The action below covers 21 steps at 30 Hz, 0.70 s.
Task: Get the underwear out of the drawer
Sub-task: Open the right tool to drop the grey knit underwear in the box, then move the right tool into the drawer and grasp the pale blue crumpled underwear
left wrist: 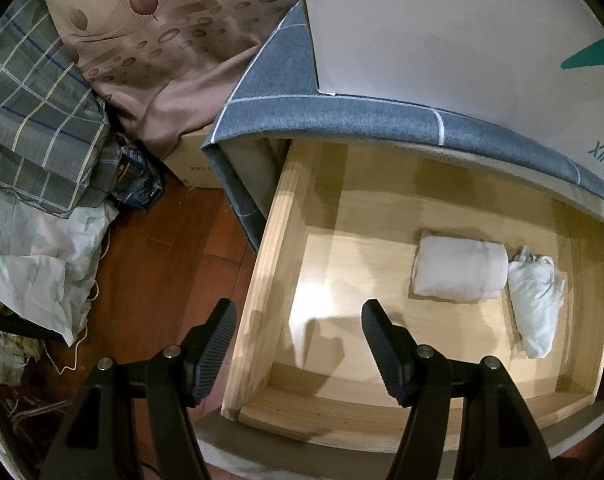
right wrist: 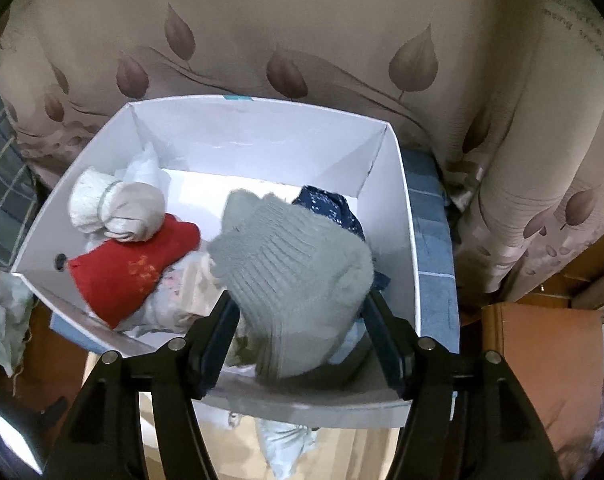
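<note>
The left claw [left wrist: 298, 320] is open and empty over the drawer [left wrist: 262, 280]. Two white rolls [left wrist: 460, 268] lie to its right, long sides touching. The right claw [right wrist: 298, 316] is open around a grey bundle [right wrist: 294, 276].

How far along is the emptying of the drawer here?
Done: several rolled garments lie in the white box. In hand: a grey knitted bundle sits between the right gripper fingers, over the box. Left: two white rolls in the drawer; left gripper open, empty.

Dim room; glare patch on drawer floor [left wrist: 322, 304]; fisheye bending, dark corners; grey knit [right wrist: 294, 280] motion-blurred.
</note>
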Motion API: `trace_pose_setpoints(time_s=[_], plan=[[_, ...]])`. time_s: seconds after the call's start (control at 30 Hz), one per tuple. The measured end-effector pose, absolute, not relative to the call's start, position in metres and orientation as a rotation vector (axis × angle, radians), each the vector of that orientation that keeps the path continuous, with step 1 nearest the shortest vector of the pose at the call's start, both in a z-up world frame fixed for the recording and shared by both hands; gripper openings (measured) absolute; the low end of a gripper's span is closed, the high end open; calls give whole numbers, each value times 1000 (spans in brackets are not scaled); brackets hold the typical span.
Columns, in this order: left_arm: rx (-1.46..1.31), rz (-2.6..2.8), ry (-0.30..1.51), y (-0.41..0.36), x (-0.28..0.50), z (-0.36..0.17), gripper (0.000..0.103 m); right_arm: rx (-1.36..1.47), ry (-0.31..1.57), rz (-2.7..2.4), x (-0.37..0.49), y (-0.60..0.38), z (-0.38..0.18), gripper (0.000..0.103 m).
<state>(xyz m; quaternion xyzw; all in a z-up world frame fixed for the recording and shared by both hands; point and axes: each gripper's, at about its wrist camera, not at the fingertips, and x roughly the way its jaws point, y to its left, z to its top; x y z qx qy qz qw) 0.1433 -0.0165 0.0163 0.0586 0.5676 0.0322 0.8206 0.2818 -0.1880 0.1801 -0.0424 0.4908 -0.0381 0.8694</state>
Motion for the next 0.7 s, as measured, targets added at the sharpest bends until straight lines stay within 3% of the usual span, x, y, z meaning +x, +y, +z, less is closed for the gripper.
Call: trace_pose_setpoints(time_s=[0.13,0.7], plan=[[129,68,1203,-17,143,16,67,-81,1003,-63,271,-186,194,71],[152,70,1201,-22,140,18,67,-79,1016,17,209,-196,204,71]])
